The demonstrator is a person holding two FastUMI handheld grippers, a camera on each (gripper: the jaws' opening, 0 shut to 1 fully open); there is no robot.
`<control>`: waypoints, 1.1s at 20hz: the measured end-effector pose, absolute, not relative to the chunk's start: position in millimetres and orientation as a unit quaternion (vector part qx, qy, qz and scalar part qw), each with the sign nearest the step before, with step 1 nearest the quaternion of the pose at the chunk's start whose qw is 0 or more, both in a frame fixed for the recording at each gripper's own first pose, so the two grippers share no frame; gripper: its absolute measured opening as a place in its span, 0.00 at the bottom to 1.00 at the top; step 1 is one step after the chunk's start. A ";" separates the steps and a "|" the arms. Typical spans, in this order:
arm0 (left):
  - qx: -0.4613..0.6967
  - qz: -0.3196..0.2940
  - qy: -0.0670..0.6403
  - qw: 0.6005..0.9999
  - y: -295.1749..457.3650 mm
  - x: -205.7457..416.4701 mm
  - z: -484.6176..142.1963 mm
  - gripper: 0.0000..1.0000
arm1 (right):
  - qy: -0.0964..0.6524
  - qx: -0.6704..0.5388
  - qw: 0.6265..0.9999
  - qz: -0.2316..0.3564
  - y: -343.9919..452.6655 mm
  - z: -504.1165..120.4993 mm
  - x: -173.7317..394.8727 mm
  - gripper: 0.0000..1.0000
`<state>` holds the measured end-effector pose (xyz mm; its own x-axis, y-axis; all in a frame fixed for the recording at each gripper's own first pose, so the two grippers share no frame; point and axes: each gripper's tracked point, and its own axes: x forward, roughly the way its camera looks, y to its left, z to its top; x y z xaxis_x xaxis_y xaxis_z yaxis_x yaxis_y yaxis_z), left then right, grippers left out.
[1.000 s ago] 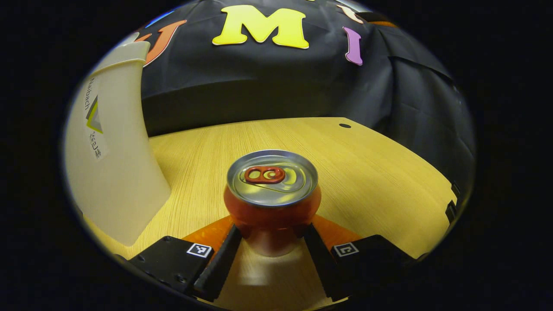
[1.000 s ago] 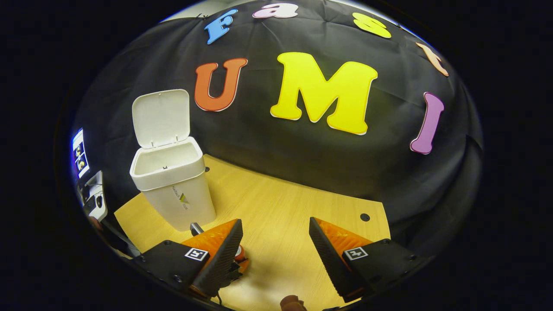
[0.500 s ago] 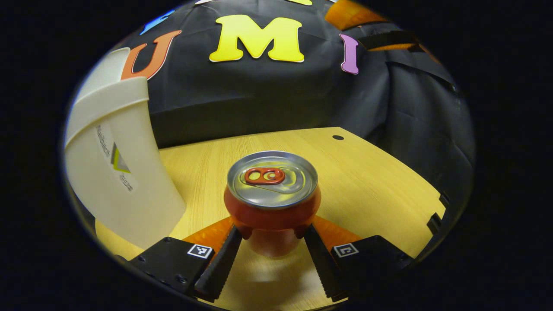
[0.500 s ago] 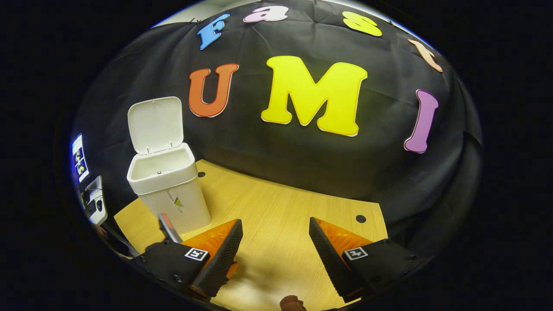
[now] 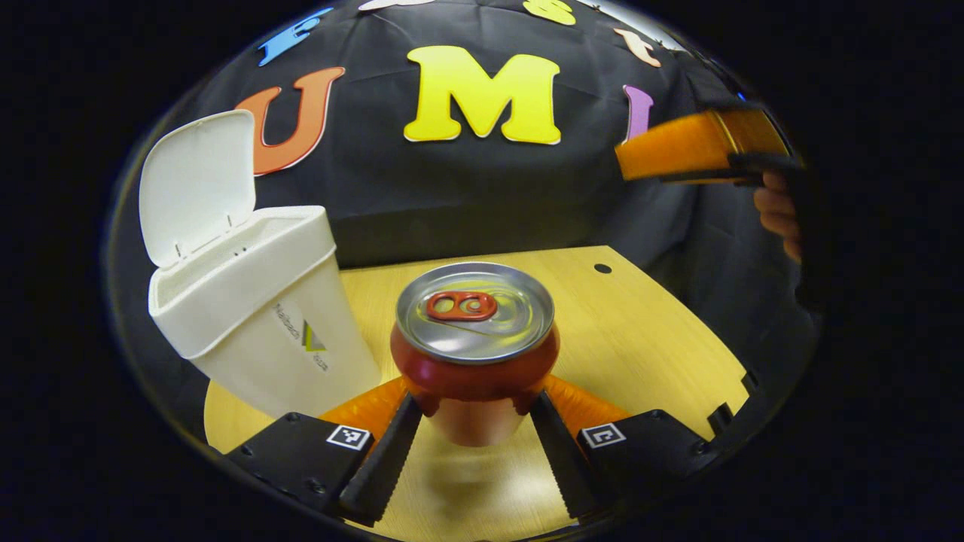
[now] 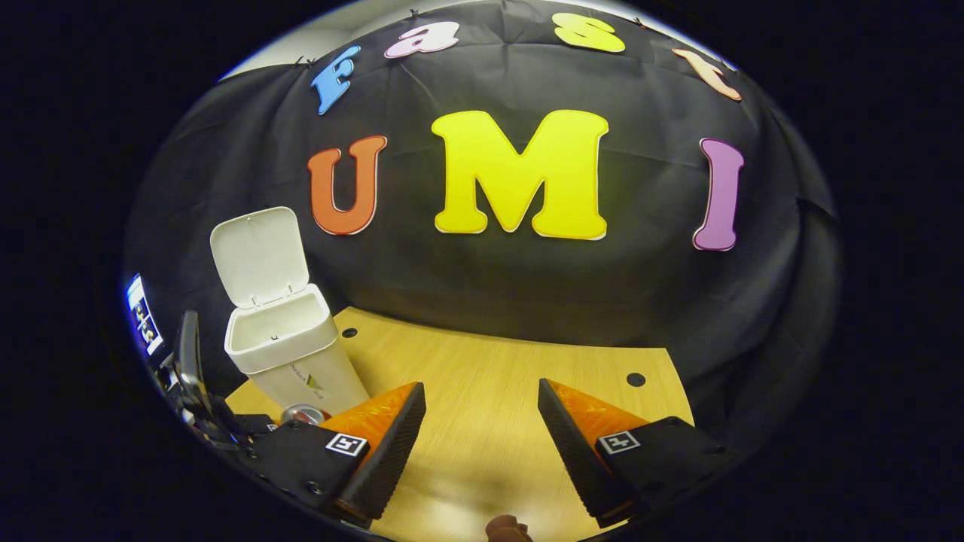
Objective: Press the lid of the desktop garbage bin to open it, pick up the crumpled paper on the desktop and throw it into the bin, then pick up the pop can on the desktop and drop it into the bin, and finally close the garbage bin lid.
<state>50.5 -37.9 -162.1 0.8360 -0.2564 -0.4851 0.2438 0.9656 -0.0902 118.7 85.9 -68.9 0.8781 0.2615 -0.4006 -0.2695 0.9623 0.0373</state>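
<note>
In the left gripper view my left gripper (image 5: 473,421) is shut on a red pop can (image 5: 474,354), held upright above the wooden table (image 5: 640,339). The can's silver top and red tab face the camera. To its left stands the white bin (image 5: 248,316), its lid (image 5: 194,181) flipped up and the mouth open. The right gripper view has my right gripper (image 6: 482,444) open over the table with nothing between its fingers. The bin (image 6: 290,354) stands far left there, lid (image 6: 258,256) raised, and the can's top (image 6: 303,414) peeks out beside it.
A hand (image 5: 776,214) holding the other gripper (image 5: 700,147) appears at the upper right of the left gripper view. Small round holes (image 6: 636,379) mark the table near its back edge. Some equipment (image 6: 162,354) sits off the table's left side.
The left gripper has risen with the can, lifting it off the table; the bin's open top and lid now come into sight. The right gripper stayed open and tilted slightly.
</note>
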 end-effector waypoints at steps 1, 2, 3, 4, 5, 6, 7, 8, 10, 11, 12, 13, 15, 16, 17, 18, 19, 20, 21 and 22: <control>-0.016 -0.124 0.251 0.960 -31.4 53.9 -148.9 0.86 | 0.208 -0.006 0.968 0.136 86.1 -71.3 119.8 0.95; -0.017 -0.114 0.246 0.962 -22.3 58.2 -135.7 0.86 | 0.211 -0.001 0.968 0.136 85.9 -74.5 121.0 0.95; -0.014 -0.105 0.242 0.965 -10.7 65.6 -122.5 0.86 | 0.214 0.003 0.968 0.135 86.2 -77.0 122.4 0.94; -0.013 -0.094 0.238 0.967 1.7 71.9 -110.1 0.86 | 0.216 0.006 0.967 0.131 84.6 -78.5 122.5 0.94; -0.014 -0.084 0.234 0.969 13.9 79.1 -99.7 0.86 | 0.217 0.006 0.967 0.132 85.7 -81.7 122.6 0.95; -0.020 -0.071 0.232 0.970 28.5 85.0 -91.1 0.86 | 0.216 -0.001 0.967 0.132 86.1 -84.7 122.6 0.95; -0.026 -0.056 0.230 0.971 42.4 92.0 -82.6 0.86 | 0.217 -0.008 0.967 0.132 86.5 -87.9 122.2 0.95; -0.030 -0.043 0.227 0.972 57.1 98.7 -76.3 0.86 | 0.217 -0.013 0.967 0.134 88.0 -89.6 121.1 0.95; -0.031 -0.011 0.220 0.975 87.3 111.6 -69.3 0.86 | 0.221 -0.018 0.966 0.136 91.9 -94.3 118.5 0.95; -0.033 0.003 0.220 0.975 101.4 117.6 -68.4 0.86 | 0.224 -0.019 0.965 0.136 93.7 -96.5 117.4 0.95; -0.036 0.017 0.220 0.975 114.9 122.4 -69.6 0.86 | 0.227 -0.017 0.964 0.137 95.5 -98.8 115.4 0.95; -0.042 0.029 0.224 0.973 125.3 127.1 -73.8 0.86 | 0.231 -0.015 0.963 0.137 97.7 -102.0 113.5 0.95; -0.055 0.050 0.233 0.970 142.4 130.5 -85.2 0.86 | 0.238 -0.018 0.961 0.138 100.7 -109.2 109.5 0.95; -0.061 0.061 0.242 0.966 150.6 131.7 -94.3 0.86 | 0.242 -0.021 0.960 0.138 100.3 -112.9 106.6 0.95; -0.065 0.072 0.251 0.963 158.4 132.8 -103.1 0.86 | 0.245 -0.023 0.959 0.138 100.3 -115.8 105.3 0.95; -0.070 0.080 0.258 0.960 162.1 137.3 -110.4 0.86 | 0.249 -0.025 0.958 0.138 101.2 -119.8 103.5 0.95; -0.074 0.083 0.267 0.957 164.0 139.0 -115.2 0.86 | 0.252 -0.026 0.958 0.138 101.2 -122.0 102.1 0.95; -0.080 0.088 0.275 0.954 165.9 139.9 -122.2 0.86 | 0.255 -0.026 0.957 0.136 100.5 -125.0 101.5 0.95; -0.087 0.088 0.275 0.953 166.1 140.7 -122.8 0.86 | 0.258 -0.025 0.956 0.136 100.6 -126.6 100.6 0.95; -0.089 0.090 0.273 0.954 167.4 142.7 -125.2 0.87 | 0.261 -0.023 0.956 0.136 100.7 -128.3 98.6 0.94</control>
<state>142.7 167.4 -125.2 0.8343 0.1237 -0.5373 -0.2212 0.9677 -0.1208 98.6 100.7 -128.3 0.8274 0.2470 -0.5043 -0.2714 0.9621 0.0260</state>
